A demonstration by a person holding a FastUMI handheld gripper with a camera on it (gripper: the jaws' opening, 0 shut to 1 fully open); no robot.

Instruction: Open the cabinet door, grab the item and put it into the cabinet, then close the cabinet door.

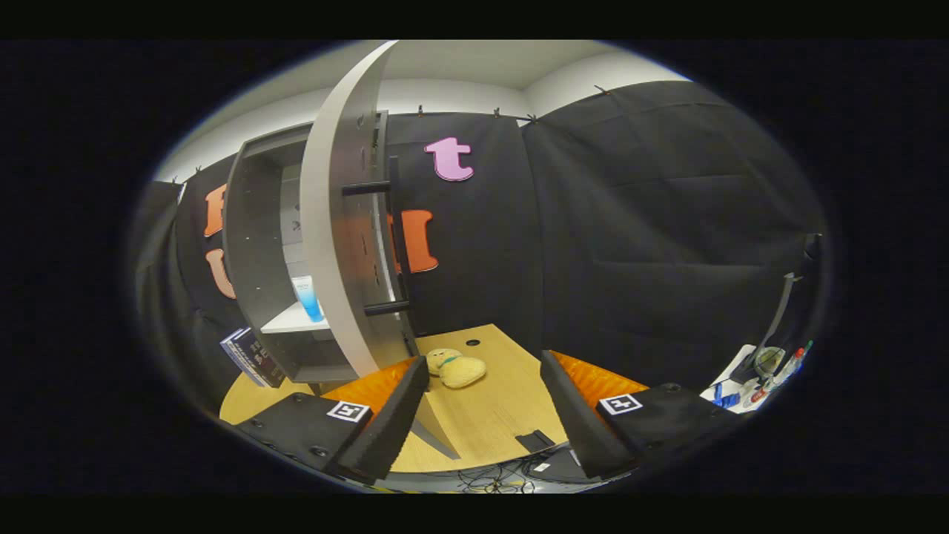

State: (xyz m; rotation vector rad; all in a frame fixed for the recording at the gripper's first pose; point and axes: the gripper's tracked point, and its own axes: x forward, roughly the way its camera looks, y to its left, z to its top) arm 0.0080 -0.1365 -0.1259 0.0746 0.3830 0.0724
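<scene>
In the gripper view, a pale wooden table (504, 415) with a fine straight grain and a small round cable hole stands against black cloth walls under a white ceiling. On the table's left part stands a grey cabinet (256, 259), boxy and smooth, with its door (330, 222) swung open towards the camera, edge-on. A dark bar handle (397, 245) runs upright along the door's outer face. Inside, on a white shelf, a blue tube (305, 297) stands upright. A dark book or box (250, 357) leans beside the cabinet's left foot.

The gripper (482, 426) has its fingers spread well apart, holding nothing. Just beyond them, nearer the left finger and close to the door's lower edge, lies the soft yellow plush toy (454, 367), rounded and fuzzy, its long axis across the table, head end towards the cabinet. Cables lie below the table's near edge.
</scene>
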